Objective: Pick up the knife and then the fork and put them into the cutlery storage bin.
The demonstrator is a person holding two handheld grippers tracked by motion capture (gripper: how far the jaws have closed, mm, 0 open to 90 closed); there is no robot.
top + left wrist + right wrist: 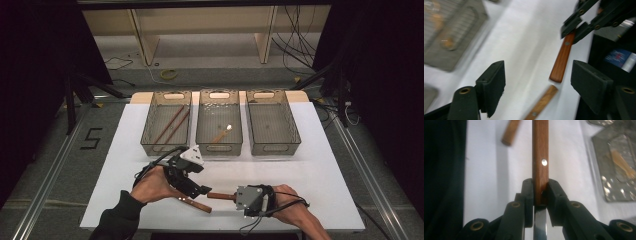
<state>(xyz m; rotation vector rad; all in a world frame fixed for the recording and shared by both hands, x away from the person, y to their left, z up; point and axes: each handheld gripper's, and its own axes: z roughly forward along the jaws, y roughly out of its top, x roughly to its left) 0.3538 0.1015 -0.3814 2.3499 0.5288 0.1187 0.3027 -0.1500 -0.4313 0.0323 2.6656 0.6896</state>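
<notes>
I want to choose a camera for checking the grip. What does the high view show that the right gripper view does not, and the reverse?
The high view adds the open left gripper, the left basket holding two wooden sticks, and the right basket. The right gripper view adds the steel blade below the jaws and a rivet in the handle. Both show the right gripper shut on the knife handle, a second wooden handle lying on the white table, and the middle basket.
</notes>
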